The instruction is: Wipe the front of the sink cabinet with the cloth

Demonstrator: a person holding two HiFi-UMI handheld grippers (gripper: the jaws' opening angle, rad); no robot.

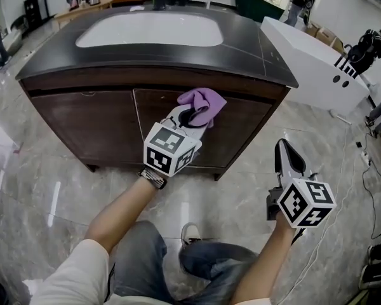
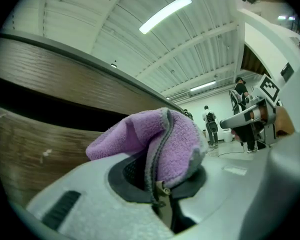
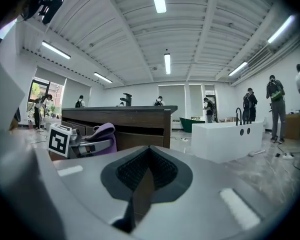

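Observation:
A purple cloth (image 1: 204, 105) is bunched in my left gripper (image 1: 192, 116), which is shut on it and holds it against the dark wooden front of the sink cabinet (image 1: 82, 122), just right of the door seam. In the left gripper view the cloth (image 2: 160, 144) bulges out over the jaws with the cabinet front (image 2: 35, 149) close behind. My right gripper (image 1: 286, 154) hangs shut and empty over the floor, right of the cabinet. From the right gripper view I see the cloth (image 3: 104, 132) and the cabinet (image 3: 135, 121) side-on.
The cabinet carries a black counter (image 1: 254, 49) with a white basin (image 1: 150, 29). A white bathtub (image 1: 314, 59) stands on the marble floor to the right. A cable (image 1: 343, 196) trails across the floor at right. People stand in the background. My legs and a shoe (image 1: 189, 234) are below.

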